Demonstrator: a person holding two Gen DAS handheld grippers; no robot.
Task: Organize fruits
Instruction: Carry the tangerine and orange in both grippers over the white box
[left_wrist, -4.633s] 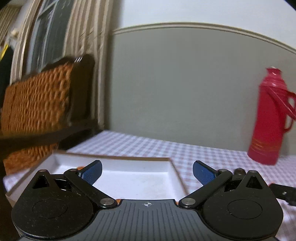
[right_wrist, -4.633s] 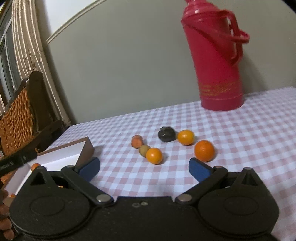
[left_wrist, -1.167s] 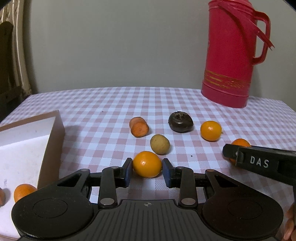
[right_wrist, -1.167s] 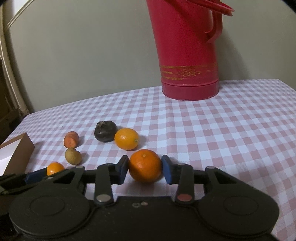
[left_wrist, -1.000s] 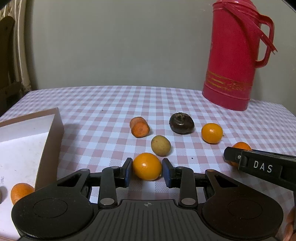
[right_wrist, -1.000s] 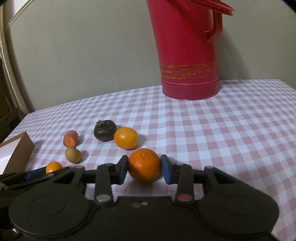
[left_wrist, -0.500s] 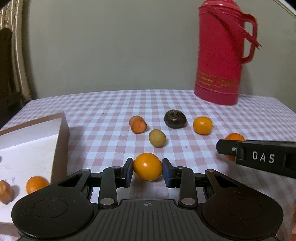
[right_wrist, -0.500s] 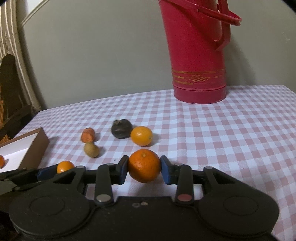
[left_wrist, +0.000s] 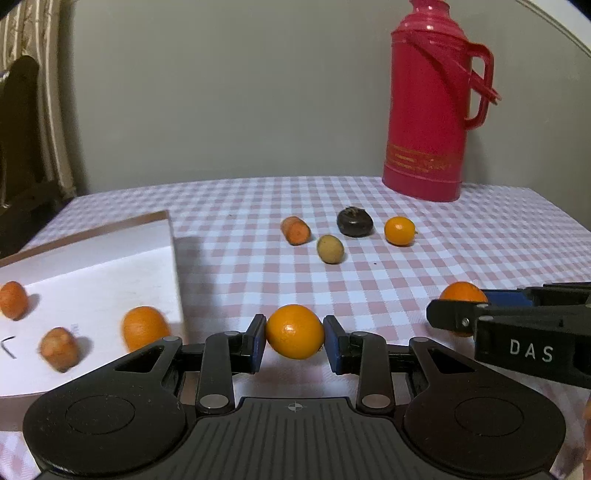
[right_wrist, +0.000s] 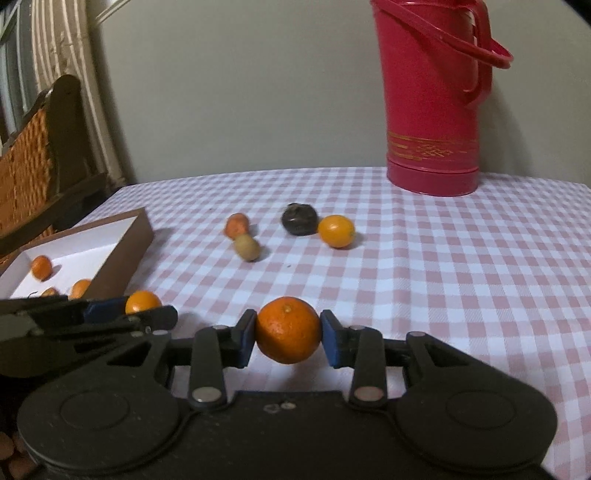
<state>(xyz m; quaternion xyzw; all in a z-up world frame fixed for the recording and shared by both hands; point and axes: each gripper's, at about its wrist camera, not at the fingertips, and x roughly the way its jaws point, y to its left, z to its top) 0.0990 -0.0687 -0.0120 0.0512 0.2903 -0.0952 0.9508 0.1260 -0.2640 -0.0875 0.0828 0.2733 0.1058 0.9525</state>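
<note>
Nearest, left gripper (left_wrist: 294, 343): blue pads closed on a smooth yellow-orange citrus fruit (left_wrist: 294, 331), held above the pink-and-white checked tablecloth (left_wrist: 461, 251); right gripper (right_wrist: 288, 338): blue pads closed on a rougher, deeper-orange tangerine (right_wrist: 288, 329), likewise clear of the cloth; the two grippers side by side, each showing in the other's view. Just left of them, brown-walled box with white floor (left_wrist: 110, 266); contents in the left wrist view: an orange fruit (left_wrist: 144, 326) near the right wall, a small brownish piece (left_wrist: 59, 347), an orange piece (left_wrist: 13, 304) farther left, all blurred. Farther on the cloth, loose group, well apart from the box: carrot stub (left_wrist: 295, 230); small tan oval fruit (left_wrist: 330, 249) just in front of it; dark, wrinkled round fruit (left_wrist: 354, 221); small orange citrus (left_wrist: 399, 230) just beside that. At the back, red thermos flask (left_wrist: 430, 107) with handle, upright near the grey wall; woven chair back (right_wrist: 33, 162) at far left.
</note>
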